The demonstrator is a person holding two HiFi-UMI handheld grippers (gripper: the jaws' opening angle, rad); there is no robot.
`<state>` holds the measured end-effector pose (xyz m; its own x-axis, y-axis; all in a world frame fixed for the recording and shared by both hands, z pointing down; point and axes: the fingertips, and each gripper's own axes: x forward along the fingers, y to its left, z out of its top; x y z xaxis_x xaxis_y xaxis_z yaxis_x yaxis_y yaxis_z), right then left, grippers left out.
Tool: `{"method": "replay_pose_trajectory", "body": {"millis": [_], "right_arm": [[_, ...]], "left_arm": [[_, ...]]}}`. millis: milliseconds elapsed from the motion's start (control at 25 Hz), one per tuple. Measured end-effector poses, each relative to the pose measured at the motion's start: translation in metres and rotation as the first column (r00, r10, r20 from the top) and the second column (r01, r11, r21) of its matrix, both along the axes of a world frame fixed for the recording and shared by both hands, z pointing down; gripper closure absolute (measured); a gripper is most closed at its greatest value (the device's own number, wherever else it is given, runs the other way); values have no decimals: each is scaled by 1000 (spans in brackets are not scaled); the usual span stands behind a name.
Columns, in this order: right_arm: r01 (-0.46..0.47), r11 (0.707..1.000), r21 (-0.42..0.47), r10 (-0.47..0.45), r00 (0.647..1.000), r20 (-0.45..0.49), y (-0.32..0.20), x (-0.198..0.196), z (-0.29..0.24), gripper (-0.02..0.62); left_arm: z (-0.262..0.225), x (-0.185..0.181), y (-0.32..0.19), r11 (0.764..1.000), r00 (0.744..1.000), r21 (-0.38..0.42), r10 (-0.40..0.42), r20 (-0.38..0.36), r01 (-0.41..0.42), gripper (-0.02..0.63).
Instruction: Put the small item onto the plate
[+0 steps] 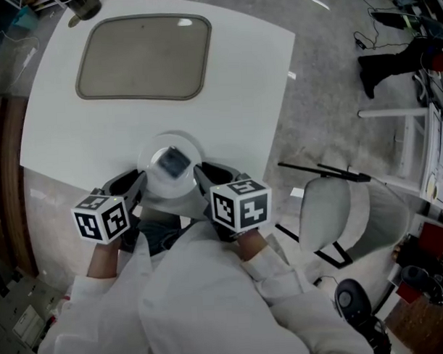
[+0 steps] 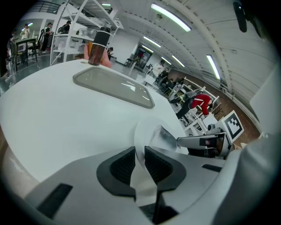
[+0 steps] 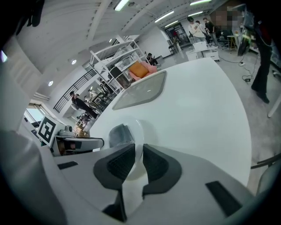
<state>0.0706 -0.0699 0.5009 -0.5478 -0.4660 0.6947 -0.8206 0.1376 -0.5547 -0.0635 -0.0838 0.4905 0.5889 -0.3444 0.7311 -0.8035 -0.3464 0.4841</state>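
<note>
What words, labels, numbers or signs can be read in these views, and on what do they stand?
Readable words, numbers or brands: none in any view.
On the left cube of the left gripper: black-and-white square marker patterns, no letters.
On the right cube of the right gripper: the same.
On the bottle and the plate: no print visible.

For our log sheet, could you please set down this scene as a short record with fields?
plate: white, held at the table's near edge
small item: dark grey, lying on the plate
left gripper: shut on the plate's left rim
right gripper: shut on the plate's right rim
tray: grey, farther back on the table
</note>
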Motion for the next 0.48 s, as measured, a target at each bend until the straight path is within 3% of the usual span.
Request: {"method": "replay_pose_trajectory", "body": {"millis": [480], "right_arm": [[-114, 993, 41, 113, 993, 19, -79, -35, -18, 538]], "left_arm": [[-10, -36, -78, 993, 993, 16, 119, -14, -119, 534]]}}
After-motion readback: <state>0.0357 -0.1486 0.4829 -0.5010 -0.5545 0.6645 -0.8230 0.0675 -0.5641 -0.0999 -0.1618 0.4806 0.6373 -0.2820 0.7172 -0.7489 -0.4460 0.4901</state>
